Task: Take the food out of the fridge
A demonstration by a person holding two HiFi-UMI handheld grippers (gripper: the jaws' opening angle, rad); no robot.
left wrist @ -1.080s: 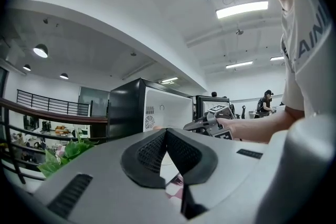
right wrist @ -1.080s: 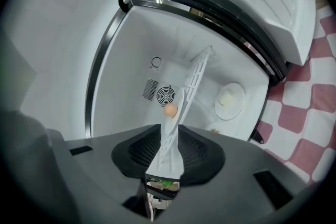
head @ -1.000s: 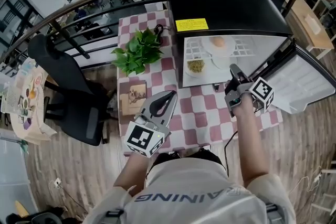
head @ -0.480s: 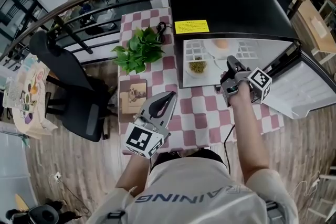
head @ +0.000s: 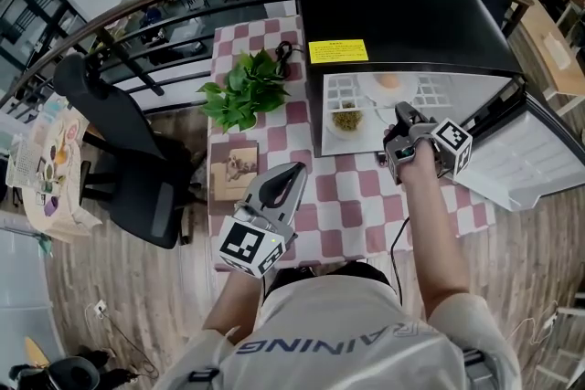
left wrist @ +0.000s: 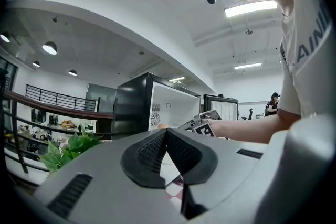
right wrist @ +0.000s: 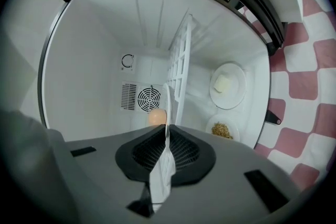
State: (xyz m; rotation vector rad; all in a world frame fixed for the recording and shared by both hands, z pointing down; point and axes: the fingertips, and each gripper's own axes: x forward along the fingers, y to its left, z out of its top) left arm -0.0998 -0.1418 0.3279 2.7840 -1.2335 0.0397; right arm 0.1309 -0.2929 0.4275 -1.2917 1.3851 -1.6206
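Note:
The black mini fridge stands open on the checked table. Inside, a white plate bearing a round orange food lies on the wire shelf. A small bowl of greenish-brown food sits below, and a plate with a pale cube shows in the right gripper view. My right gripper is at the fridge mouth; its jaws have just been closing and now pinch the white plate's rim, seen edge-on. My left gripper hovers shut and empty over the table's near side.
The fridge door hangs open at the right. A potted green plant and a wooden coaster sit left of the fridge. A black office chair and a railing lie beyond the table's left side.
My right gripper has pushed a little deeper into the fridge mouth, rolled, and closed on the plate's rim. The left gripper has stayed where it was.

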